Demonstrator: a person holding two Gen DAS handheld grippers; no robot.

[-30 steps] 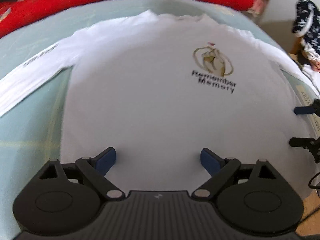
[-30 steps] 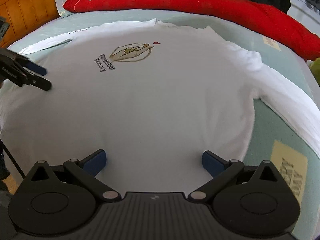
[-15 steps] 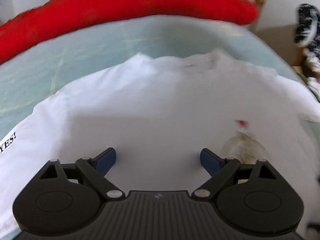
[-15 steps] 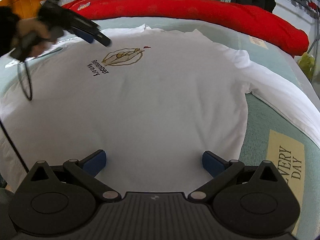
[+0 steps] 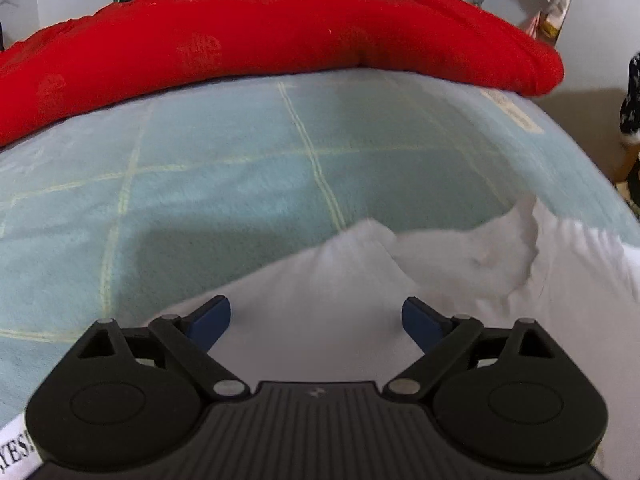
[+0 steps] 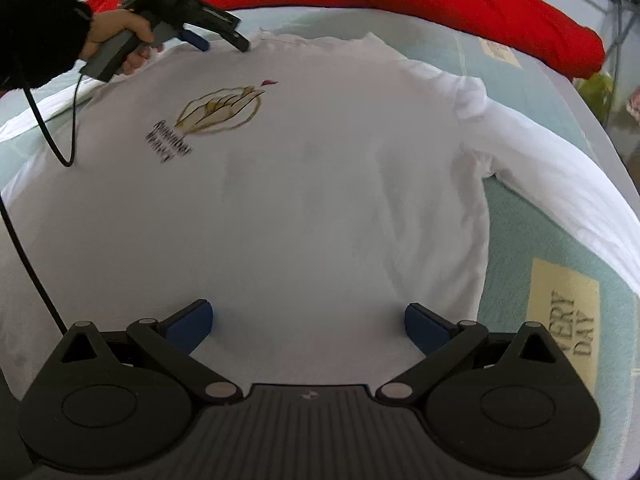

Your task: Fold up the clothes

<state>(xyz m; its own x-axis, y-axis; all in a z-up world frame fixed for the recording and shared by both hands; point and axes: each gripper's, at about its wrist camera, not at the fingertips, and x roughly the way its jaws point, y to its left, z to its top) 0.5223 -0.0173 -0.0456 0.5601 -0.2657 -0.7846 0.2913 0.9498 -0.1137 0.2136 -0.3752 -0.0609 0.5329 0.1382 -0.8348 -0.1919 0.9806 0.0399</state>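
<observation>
A white long-sleeved shirt (image 6: 320, 184) lay spread flat, print side up, on a pale blue-green bedspread (image 5: 224, 184), with a long red bolster (image 5: 280, 36) running along the far edge of the bed. The shirt's long axis ran from the hem, nearest the right gripper (image 6: 307, 322), away to the collar (image 6: 316, 38) at the far end; one sleeve (image 6: 560, 184) trailed off to the right. The right gripper hung over the hem end of the body, its jaws spread wide with nothing between them, only white cloth showing in the gap. The left gripper (image 5: 316, 320), held in a hand (image 6: 120, 34) with a dark fuzzy cuff, was the nearer one to the collar: in the right wrist view its fingers (image 6: 240, 45) pointed down at the shoulder just left of the neckline, and whether the tip touched the cloth could not be told. From its own camera its jaws also stood wide and empty, with the shoulder edge and neck opening lying just ahead and a little to the right. The fold looked not yet begun. Judging from this, the coming move turned on the left gripper taking the collar-side shoulder, since that edge lay directly before its open jaws, while the right one stood well apart at the hem.
</observation>
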